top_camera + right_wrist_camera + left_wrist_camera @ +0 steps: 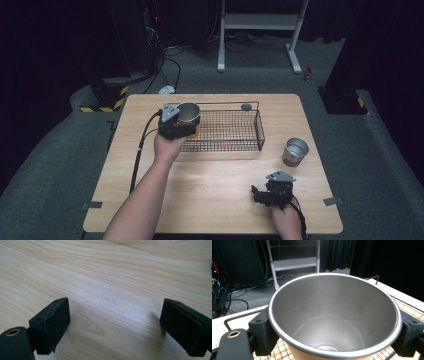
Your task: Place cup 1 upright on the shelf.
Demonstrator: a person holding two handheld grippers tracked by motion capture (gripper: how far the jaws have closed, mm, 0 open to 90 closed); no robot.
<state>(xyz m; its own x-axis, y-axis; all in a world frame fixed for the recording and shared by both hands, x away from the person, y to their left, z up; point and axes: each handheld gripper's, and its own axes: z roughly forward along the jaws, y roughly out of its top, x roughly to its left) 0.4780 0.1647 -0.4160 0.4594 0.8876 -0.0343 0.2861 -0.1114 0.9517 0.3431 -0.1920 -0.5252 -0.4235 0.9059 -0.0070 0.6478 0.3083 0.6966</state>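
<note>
Now: steel cup point(334, 315), tan outside, empty, upright.

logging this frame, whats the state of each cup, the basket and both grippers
left gripper: shut on held cup
held cup: upright, empty, over the basket's left end
basket: on the table, upright
second cup: upright on the table, right of the basket, untouched
right gripper: open, empty, over bare table

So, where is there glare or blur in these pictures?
High view: even light on the table, dark room behind. Left gripper view: the metal cup is sharp, with a bright rim. Right gripper view: a pale sheen on the wood between the jaws, whose near ends look soft.
</note>
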